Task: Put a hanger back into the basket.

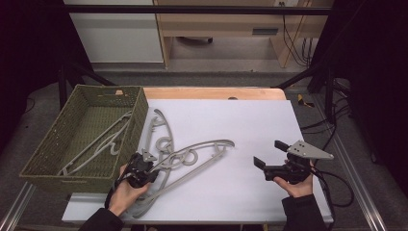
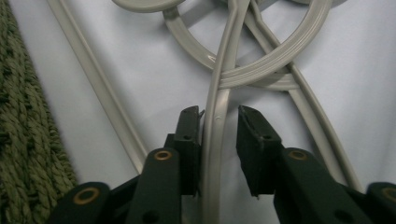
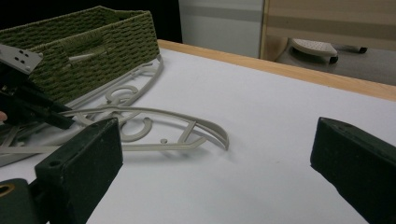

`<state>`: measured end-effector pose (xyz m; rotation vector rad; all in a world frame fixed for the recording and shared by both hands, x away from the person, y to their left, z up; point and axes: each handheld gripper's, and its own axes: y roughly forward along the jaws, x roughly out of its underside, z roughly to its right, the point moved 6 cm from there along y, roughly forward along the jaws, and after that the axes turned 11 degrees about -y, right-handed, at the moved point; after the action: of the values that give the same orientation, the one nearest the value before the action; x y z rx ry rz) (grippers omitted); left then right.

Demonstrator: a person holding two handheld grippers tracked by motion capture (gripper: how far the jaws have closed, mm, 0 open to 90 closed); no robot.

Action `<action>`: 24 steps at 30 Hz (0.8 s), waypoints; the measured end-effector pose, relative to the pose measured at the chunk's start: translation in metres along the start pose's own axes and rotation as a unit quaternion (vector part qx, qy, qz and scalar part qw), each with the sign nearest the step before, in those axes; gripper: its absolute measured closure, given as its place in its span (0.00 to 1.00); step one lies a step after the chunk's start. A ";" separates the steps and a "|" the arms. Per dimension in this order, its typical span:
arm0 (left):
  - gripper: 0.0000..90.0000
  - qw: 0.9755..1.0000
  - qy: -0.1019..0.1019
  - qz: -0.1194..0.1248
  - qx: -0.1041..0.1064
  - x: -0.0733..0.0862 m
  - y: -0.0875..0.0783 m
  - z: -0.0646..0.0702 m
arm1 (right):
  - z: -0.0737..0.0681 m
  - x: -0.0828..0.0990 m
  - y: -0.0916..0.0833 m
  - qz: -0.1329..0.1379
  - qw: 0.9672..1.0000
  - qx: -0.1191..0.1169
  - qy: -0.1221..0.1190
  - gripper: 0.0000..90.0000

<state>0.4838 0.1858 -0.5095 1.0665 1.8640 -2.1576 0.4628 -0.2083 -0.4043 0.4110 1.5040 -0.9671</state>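
Several grey plastic hangers lie tangled on the white table top; the top one [image 1: 202,153] curves to the right, and another [image 1: 161,126] lies against the basket. My left gripper [image 1: 153,166] points down on the top hanger's lower arm. In the left gripper view that arm [image 2: 215,140] runs between the jaws of my left gripper [image 2: 218,116]: the left pad touches it, and a thin gap shows at the right pad. My right gripper [image 1: 268,152] rests in a hand at the right, wide open with nothing in it. In the right gripper view the jaws of my right gripper [image 3: 215,154] face the hanger [image 3: 205,125].
A green woven basket [image 1: 57,139] stands at the table's left with one more hanger [image 1: 96,142] inside it. Bare white table [image 1: 250,120] lies between the hangers and my right gripper. The wooden table edge [image 1: 211,93] runs along the back.
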 end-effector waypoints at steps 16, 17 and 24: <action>0.71 0.999 0.003 -0.007 0.047 -0.001 0.002 0.007 | 0.001 -0.002 -0.002 0.005 1.000 -0.002 0.001 0.03; 0.72 0.999 0.003 -0.007 0.048 -0.001 0.002 0.007 | 0.001 -0.002 -0.003 0.005 1.000 -0.002 0.001 0.03; 0.87 0.999 -0.006 -0.012 0.032 -0.003 0.001 0.005 | 0.001 -0.002 -0.002 0.004 1.000 -0.003 0.000 0.03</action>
<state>0.4845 0.1796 -0.5087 1.0445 1.8233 -2.2456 0.4618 -0.2098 -0.4020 0.4111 1.5035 -0.9561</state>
